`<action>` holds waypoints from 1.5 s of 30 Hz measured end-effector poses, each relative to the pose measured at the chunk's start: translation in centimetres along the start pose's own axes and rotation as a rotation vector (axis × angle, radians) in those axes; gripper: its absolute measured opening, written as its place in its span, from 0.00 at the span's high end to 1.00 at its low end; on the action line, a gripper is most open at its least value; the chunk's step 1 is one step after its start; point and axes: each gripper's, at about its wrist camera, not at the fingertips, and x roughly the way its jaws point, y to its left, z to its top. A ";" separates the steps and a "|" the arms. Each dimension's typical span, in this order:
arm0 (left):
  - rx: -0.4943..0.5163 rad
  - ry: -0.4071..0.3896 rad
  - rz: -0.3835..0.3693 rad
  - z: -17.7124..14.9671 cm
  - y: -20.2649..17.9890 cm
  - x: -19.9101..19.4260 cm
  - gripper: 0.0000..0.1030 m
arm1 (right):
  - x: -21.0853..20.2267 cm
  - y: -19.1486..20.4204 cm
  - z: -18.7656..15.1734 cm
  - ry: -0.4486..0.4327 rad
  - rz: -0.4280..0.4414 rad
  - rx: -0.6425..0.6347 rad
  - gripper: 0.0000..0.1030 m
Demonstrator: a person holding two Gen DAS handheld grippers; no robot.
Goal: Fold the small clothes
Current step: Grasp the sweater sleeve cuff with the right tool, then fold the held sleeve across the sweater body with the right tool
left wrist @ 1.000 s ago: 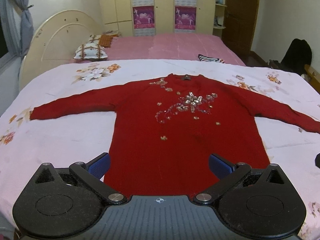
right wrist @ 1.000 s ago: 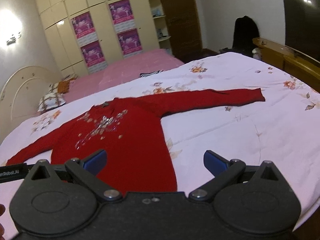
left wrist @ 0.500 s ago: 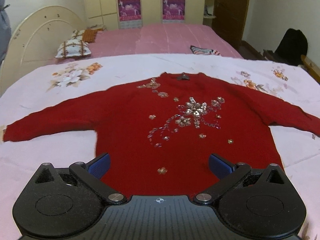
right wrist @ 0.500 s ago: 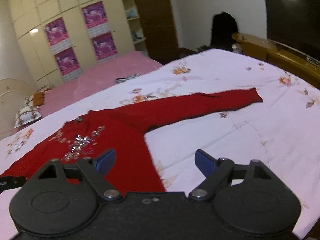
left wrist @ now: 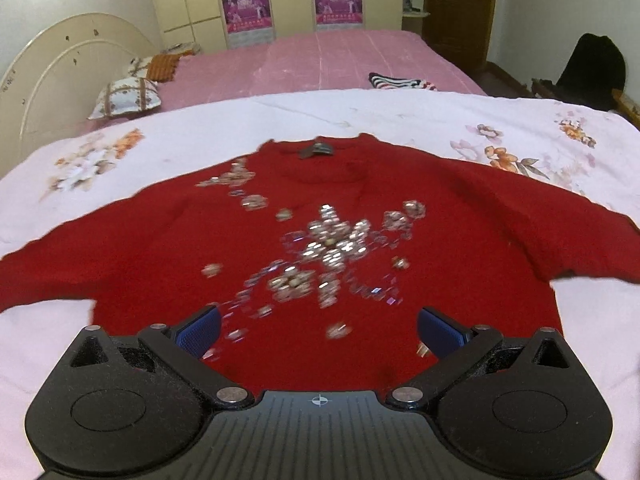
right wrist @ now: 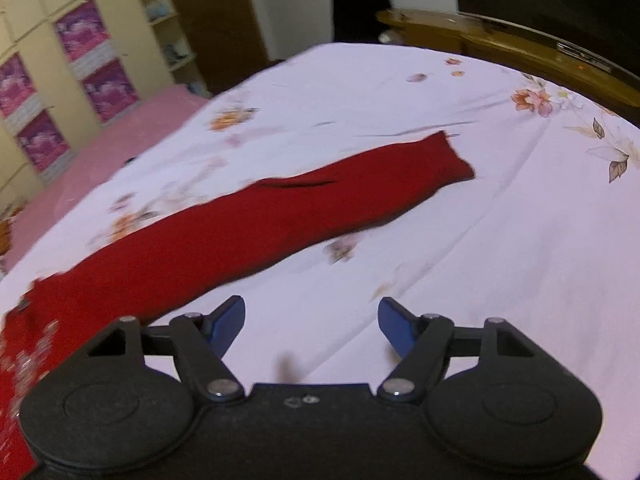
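Both claws have descended toward the flat red sweater (left wrist: 320,240). Left claw (left wrist: 318,330) released; right claw (right wrist: 311,320) narrowing (nothing between), approaching the sleeve (right wrist: 280,216): folding unstarted.

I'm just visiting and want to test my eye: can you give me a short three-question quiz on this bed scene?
1. True or false: the red sweater lies spread flat with its front up.
2. What lies between the right gripper fingers: (a) a sleeve, (b) bare bedsheet, (c) a pillow?
3. What decorates the sweater's chest?

Key: 1 true. 2 (b); the right gripper jaws have just been closing, with nothing gripped. 3 shiny sequins in a flower pattern.
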 end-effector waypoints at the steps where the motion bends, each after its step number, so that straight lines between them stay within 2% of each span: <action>1: -0.002 0.002 0.001 0.2 -0.6 0.6 0.00 | 1.0 -0.6 0.5 0.011 -0.009 0.013 0.29; 8: -0.031 0.012 -0.010 1.6 -3.1 4.0 0.00 | 6.2 -4.2 3.1 0.055 -0.022 0.134 0.38; 12: -0.016 0.024 0.014 1.8 -3.5 4.8 0.00 | 7.2 -5.2 4.3 0.027 -0.004 0.197 0.44; 15: -0.024 0.046 0.010 2.0 -3.2 5.2 0.00 | 8.1 -6.4 5.1 0.003 0.007 0.280 0.61; 17: -0.035 0.044 0.029 2.1 -2.8 5.3 0.00 | 8.8 -7.0 5.5 -0.006 -0.002 0.316 0.83; 19: -0.037 0.037 0.050 2.2 -2.2 5.4 0.00 | 9.1 -7.4 5.6 -0.026 -0.001 0.337 0.94; 23: -0.059 0.039 0.052 2.4 -0.4 5.6 0.00 | 8.0 -6.0 5.5 -0.100 0.028 0.273 0.95; 27: -0.097 0.004 0.038 2.3 2.7 4.7 0.00 | 5.6 -0.7 5.4 -0.157 0.136 0.113 0.95; 31: -0.133 -0.028 0.005 2.5 6.3 3.5 0.00 | 2.5 7.7 3.6 -0.170 0.294 -0.077 0.96; 35: -0.183 -0.051 -0.019 2.5 10.6 2.6 0.00 | 0.1 16.8 -0.3 -0.108 0.485 -0.215 0.96; 37: -0.215 -0.054 -0.036 2.4 12.9 2.6 0.00 | -0.5 21.2 -3.2 -0.044 0.568 -0.266 0.96; 42: -0.246 -0.017 -0.080 1.4 16.7 3.7 0.00 | -0.1 29.0 -10.3 0.118 0.677 -0.371 0.95; 43: -0.239 -0.011 -0.088 1.2 16.9 4.1 0.00 | 0.1 29.9 -11.5 0.155 0.683 -0.391 0.89; 44: -0.229 -0.002 -0.103 1.1 17.1 4.4 0.00 | 0.5 30.9 -12.8 0.191 0.673 -0.426 0.77; 45: -0.221 0.006 -0.121 1.0 17.1 4.8 0.00 | 0.7 31.6 -13.6 0.216 0.655 -0.466 0.70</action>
